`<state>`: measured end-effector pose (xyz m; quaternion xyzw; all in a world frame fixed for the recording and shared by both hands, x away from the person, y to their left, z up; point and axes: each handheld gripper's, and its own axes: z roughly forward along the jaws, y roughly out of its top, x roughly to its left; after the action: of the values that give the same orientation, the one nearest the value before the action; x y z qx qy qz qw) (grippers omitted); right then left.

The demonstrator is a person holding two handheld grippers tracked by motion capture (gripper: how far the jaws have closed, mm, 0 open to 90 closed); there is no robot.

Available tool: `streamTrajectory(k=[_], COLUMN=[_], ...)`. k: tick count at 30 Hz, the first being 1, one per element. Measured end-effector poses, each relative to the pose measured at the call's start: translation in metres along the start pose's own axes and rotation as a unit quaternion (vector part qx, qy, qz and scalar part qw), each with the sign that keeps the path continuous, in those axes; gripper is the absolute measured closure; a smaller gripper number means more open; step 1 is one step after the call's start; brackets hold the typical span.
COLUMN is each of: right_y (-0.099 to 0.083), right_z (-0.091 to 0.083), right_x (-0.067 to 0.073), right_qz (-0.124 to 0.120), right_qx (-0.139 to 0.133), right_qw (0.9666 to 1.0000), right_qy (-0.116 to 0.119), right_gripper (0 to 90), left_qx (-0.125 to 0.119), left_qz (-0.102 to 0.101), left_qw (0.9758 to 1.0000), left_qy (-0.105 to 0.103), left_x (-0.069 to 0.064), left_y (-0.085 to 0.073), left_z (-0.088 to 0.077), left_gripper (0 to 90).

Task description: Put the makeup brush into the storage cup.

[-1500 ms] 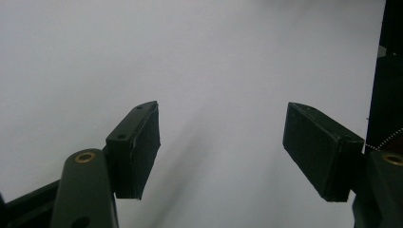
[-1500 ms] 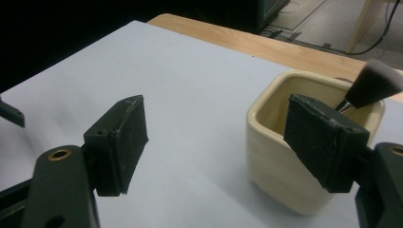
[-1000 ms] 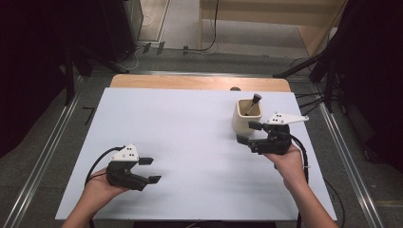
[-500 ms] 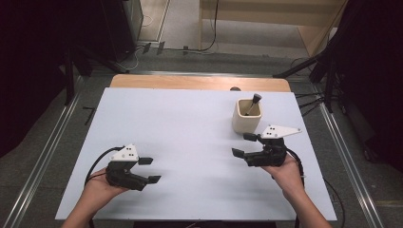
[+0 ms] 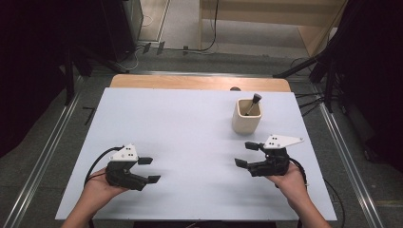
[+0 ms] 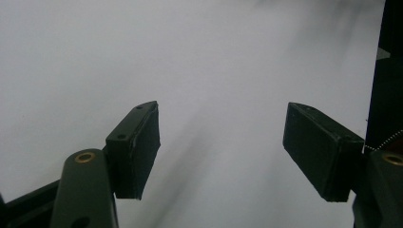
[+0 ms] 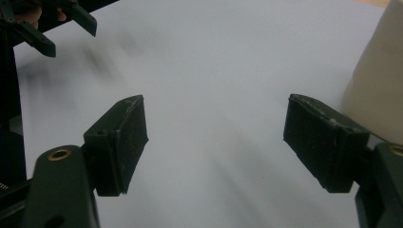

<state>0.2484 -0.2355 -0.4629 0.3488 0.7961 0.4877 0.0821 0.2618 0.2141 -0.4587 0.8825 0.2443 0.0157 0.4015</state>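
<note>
A cream cup [image 5: 247, 117] stands on the white table top [image 5: 190, 123] at the right rear, with a dark-handled tool [image 5: 253, 103] leaning inside it. My right gripper [image 5: 245, 154] rests in a hand in front of the cup, apart from it, pointing left with its jaws open and empty. In the right gripper view [image 7: 216, 142] the cup's wall [image 7: 380, 85] rises at the right edge. My left gripper [image 5: 150, 170] sits low at the near left, pointing right, open with nothing between its jaws [image 6: 221, 147].
A wooden strip [image 5: 190, 81] runs along the table's far edge. Metal rails [image 5: 43, 156] line the floor on both sides, and cables lie at the right. From the right gripper view the left gripper [image 7: 47, 23] appears far off at top left.
The right gripper has drawn back from beside the cup toward the near edge and sunk lower. The left gripper has stayed where it was.
</note>
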Motion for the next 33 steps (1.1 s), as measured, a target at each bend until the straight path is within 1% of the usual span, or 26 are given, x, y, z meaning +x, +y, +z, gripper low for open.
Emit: streamTrajectory(k=[2,3,7,8,10,11,15,17,26,33], right_y=[-0.002,-0.003,-0.008,-0.009,-0.013,-0.014,-0.019,-0.020,-0.023,-0.022], right_z=[-0.001,-0.001,-0.002,-0.002,-0.003,-0.003,-0.005,-0.006,-0.004,-0.003], right_x=[-0.001,0.000,-0.001,-0.001,0.000,0.000,0.001,0.001,-0.006,-0.009], right_qz=[-0.001,0.002,0.001,-0.001,-0.006,-0.004,-0.010,-0.016,-0.008,-0.009], right_qx=[-0.001,0.001,0.008,0.014,0.018,0.021,0.024,0.023,0.015,0.013], right_qw=[1.0000,1.0000,1.0000,0.9999,0.9998,0.9998,0.9997,0.9996,0.9999,0.9999], right_qy=[0.002,0.003,0.002,-0.003,-0.005,-0.004,-0.002,-0.004,-0.001,-0.003], right_gripper=[23.5,23.5,23.5,23.5,23.5,23.5,23.5,23.5,23.5,23.5], left_qx=[0.000,0.000,-0.002,-0.002,-0.002,-0.002,-0.003,-0.003,-0.002,0.000], left_qz=[0.000,0.000,-0.001,-0.001,0.000,-0.001,-0.001,0.000,0.002,0.004], left_qw=[1.0000,1.0000,1.0000,1.0000,1.0000,1.0000,1.0000,1.0000,1.0000,1.0000], left_qy=[0.000,0.000,0.001,0.001,0.001,0.002,0.001,0.001,-0.002,-0.004], left_x=[0.000,0.000,0.000,0.000,0.000,0.000,0.000,0.000,0.000,0.000], left_y=[0.000,0.000,0.000,0.000,0.000,0.000,0.000,0.000,0.000,0.001], left_z=[0.000,-0.001,-0.001,-0.001,-0.001,-0.001,-0.001,-0.001,0.000,0.002], left_gripper=[28.9,28.9,28.8,28.9,28.9,28.9,28.8,28.9,28.9,29.0])
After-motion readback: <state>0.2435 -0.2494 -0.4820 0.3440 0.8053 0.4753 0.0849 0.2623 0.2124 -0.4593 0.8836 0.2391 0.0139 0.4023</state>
